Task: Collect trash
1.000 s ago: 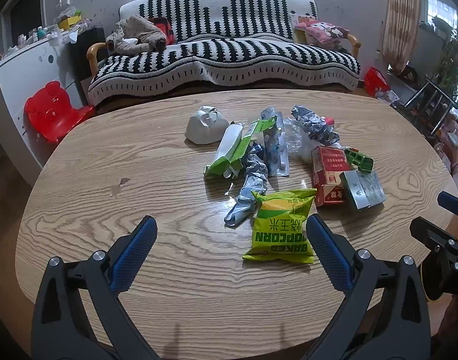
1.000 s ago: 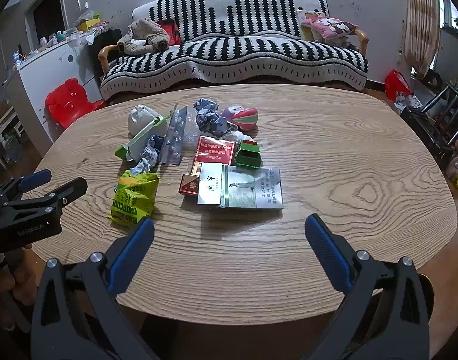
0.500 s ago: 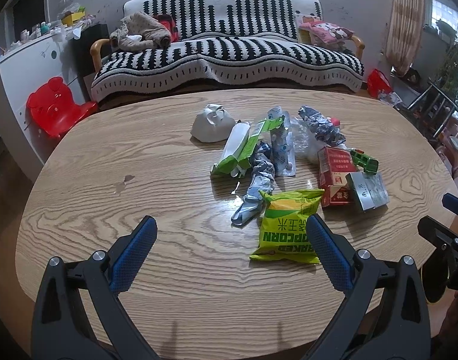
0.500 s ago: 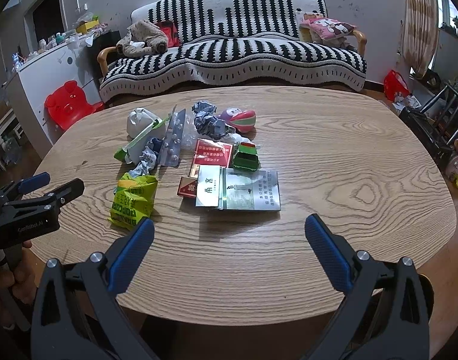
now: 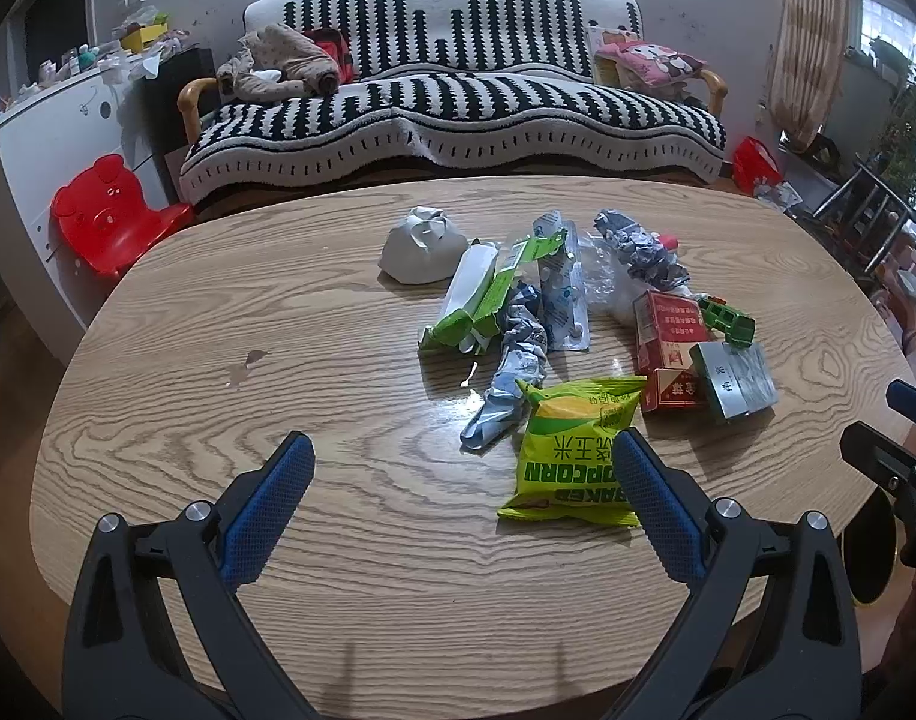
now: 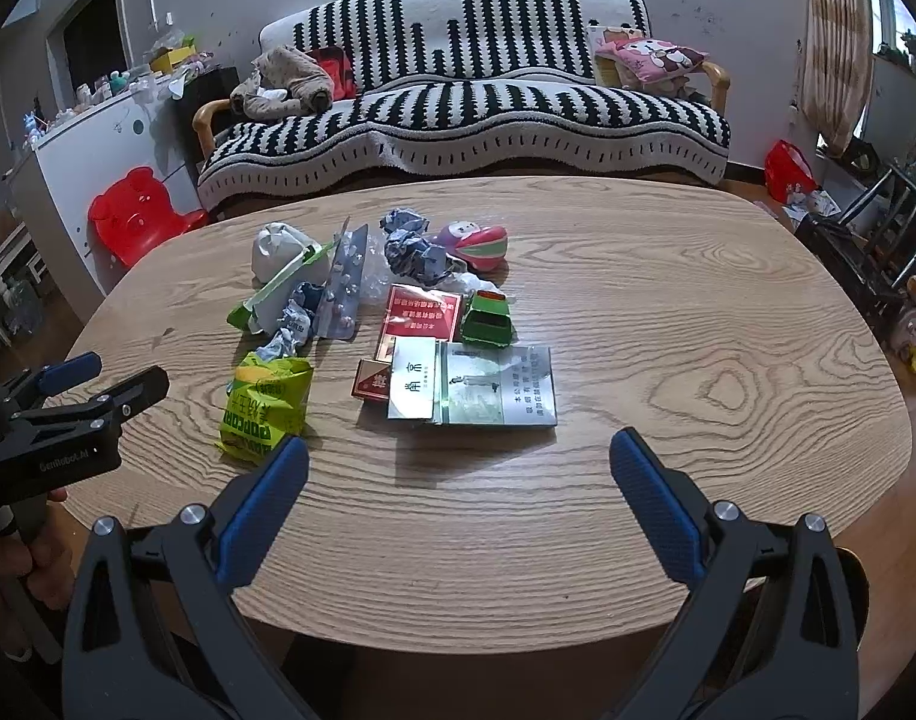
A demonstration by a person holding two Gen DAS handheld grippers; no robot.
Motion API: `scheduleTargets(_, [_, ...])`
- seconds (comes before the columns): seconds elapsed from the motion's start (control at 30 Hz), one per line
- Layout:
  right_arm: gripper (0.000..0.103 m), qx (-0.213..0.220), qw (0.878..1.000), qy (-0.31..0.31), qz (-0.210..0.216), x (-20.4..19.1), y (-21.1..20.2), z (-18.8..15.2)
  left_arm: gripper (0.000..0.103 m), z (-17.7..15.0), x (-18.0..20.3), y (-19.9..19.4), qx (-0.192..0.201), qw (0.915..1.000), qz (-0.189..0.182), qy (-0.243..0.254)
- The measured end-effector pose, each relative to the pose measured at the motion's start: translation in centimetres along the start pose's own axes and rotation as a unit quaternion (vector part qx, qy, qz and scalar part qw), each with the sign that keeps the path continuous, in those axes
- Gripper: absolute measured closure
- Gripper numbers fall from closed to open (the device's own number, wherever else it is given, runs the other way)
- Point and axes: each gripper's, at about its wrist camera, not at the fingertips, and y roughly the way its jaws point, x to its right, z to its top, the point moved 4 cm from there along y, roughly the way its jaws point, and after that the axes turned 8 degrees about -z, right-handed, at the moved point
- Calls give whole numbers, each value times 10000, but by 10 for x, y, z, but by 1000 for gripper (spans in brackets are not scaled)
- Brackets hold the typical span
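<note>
Left hand-held gripper (image 5: pixel 460 459) is spread wide with nothing in it, hovering low over the near edge of the wooden worktop (image 5: pixel 278 360). Its right fingertip (image 5: pixel 631 450) overlaps the corner of a yellow-green popcorn bag (image 5: pixel 568 450) in the frame, can't tell if it's actually touching.

Right hand-held gripper (image 6: pixel 458 456) is the same deal, fully released and empty, sitting at the bottom of its own view and pointing at a silver cigarette carton (image 6: pixel 481 384) lying flat just ahead.

The trash is all bunched up in the middle of the worktop. Behind the popcorn bag there's a crumpled silver wrapper (image 5: pixel 508 372), a green and white box (image 5: pixel 475 300), a pill blister pack (image 5: pixel 562 294) and a white wadded bag (image 5: pixel 422 246) toward the upper middle. To the right, a red cigarette pack (image 5: pixel 667 330) touches the carton, with a small green toy truck (image 5: pixel 727 318) right beside it. A crumpled dark foil wad (image 5: pixel 637 246) sits at the back of the pile.

Striped sofa (image 5: pixel 458 90) across the top of the frame, red chair (image 5: pixel 110 216) at the left.
</note>
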Motion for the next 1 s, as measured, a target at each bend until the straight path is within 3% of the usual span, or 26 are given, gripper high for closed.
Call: scheduleTargets(1.0, [6, -19, 10000, -31, -53, -1, 2, 0, 6, -2, -3, 5, -128, 9999, 59, -39])
